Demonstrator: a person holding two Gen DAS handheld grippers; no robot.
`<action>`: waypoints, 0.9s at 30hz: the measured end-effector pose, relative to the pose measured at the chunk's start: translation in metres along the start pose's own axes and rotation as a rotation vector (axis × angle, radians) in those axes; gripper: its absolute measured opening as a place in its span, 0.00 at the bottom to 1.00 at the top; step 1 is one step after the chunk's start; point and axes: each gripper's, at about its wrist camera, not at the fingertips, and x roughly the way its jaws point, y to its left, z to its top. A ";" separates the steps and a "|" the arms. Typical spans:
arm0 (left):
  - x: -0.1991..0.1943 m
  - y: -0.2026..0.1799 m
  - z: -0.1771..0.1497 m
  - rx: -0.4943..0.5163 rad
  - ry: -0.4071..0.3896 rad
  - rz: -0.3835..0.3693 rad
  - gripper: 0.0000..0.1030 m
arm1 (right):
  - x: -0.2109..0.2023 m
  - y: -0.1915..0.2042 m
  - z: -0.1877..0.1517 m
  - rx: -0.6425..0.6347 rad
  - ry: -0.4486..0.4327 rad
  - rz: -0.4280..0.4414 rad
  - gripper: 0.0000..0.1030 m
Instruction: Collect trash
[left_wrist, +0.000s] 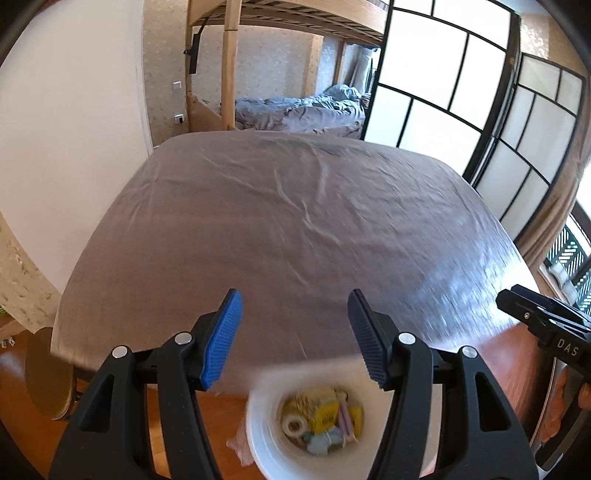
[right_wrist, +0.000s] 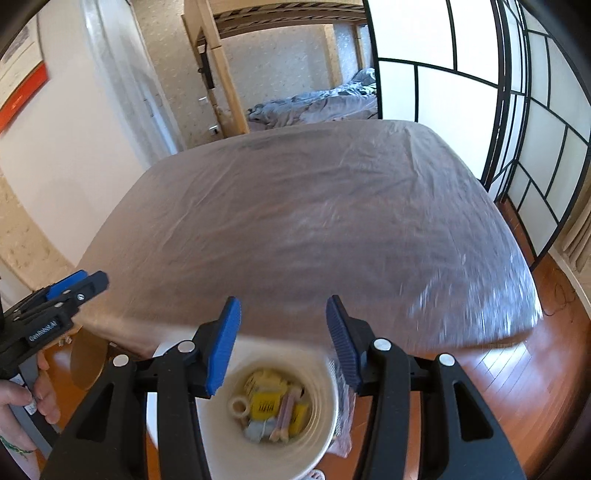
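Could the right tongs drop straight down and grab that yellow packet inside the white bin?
Probably yes. The right tongs are open, hold nothing, and hang almost directly above the white bin. Its top is uncovered, and the yellow packet lies on top of the trash.

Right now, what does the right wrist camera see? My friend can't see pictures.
A white bin on the wooden floor holds yellow wrappers and a tape roll, right below the open, empty right tongs. Behind it is a big bed with a grey sheet, and the left tongs poke in at the left.
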 end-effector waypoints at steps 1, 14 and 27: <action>0.006 0.002 0.006 0.001 0.000 0.000 0.59 | 0.010 -0.002 0.011 0.003 -0.005 -0.017 0.47; 0.123 0.063 0.090 -0.001 0.060 0.030 0.59 | 0.121 -0.061 0.120 0.080 0.017 -0.182 0.47; 0.167 0.065 0.119 0.025 0.098 0.077 0.78 | 0.158 -0.093 0.138 0.016 0.041 -0.280 0.71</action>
